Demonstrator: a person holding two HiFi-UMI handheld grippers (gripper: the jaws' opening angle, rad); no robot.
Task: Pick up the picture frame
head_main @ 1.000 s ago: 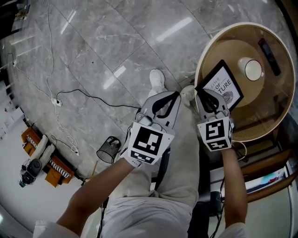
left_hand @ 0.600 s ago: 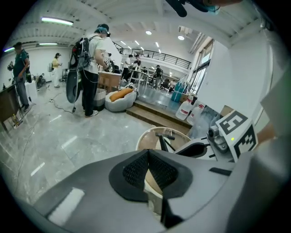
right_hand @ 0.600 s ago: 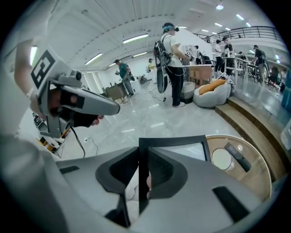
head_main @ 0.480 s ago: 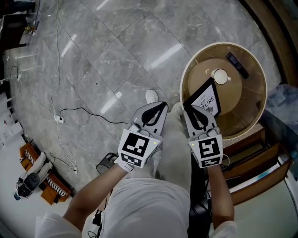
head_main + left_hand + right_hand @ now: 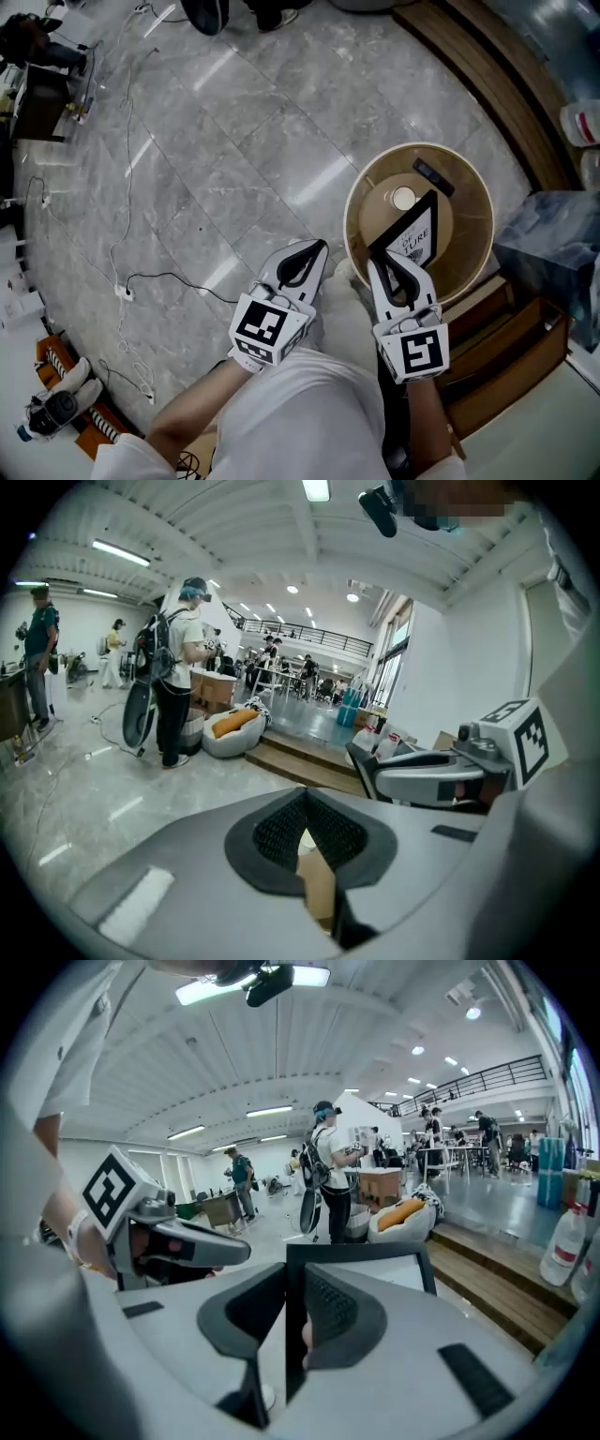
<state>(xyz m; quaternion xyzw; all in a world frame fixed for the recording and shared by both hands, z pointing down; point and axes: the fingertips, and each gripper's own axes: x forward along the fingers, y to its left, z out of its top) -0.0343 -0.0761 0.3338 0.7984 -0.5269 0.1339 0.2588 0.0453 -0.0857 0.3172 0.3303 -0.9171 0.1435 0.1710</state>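
The grey stone floor [image 5: 216,141] fills most of my head view. It is shiny, and thin wires [image 5: 127,281] lie on it at the left. A brown wood step [image 5: 487,94] runs along it at the top right. In the left tool view I see people standing far off in a big bright room.

The round counter [image 5: 469,187] stands at the right. It is tan with a pale rim.

The frame [image 5: 415,234] is black, and its white picture has dark letters on it. It is up in the air over the near side of the counter, and in the head view it looks tilted, with one corner highest. The right tool [image 5: 386,265] holds it. In the right tool view I see both jaws clamped on the left edge of the frame [image 5: 361,1251], one jaw on each side, and the frame stands upright in front of them.

The left tool [image 5: 312,248] is just left of the right one, over the floor, and does not touch the frame. In the left tool view its jaws are pressed together at the tips and hold nothing.

Two small things sit on the counter. A white round thing [image 5: 404,198] is just past the frame. A dark bar [image 5: 433,176] lies near the far rim.
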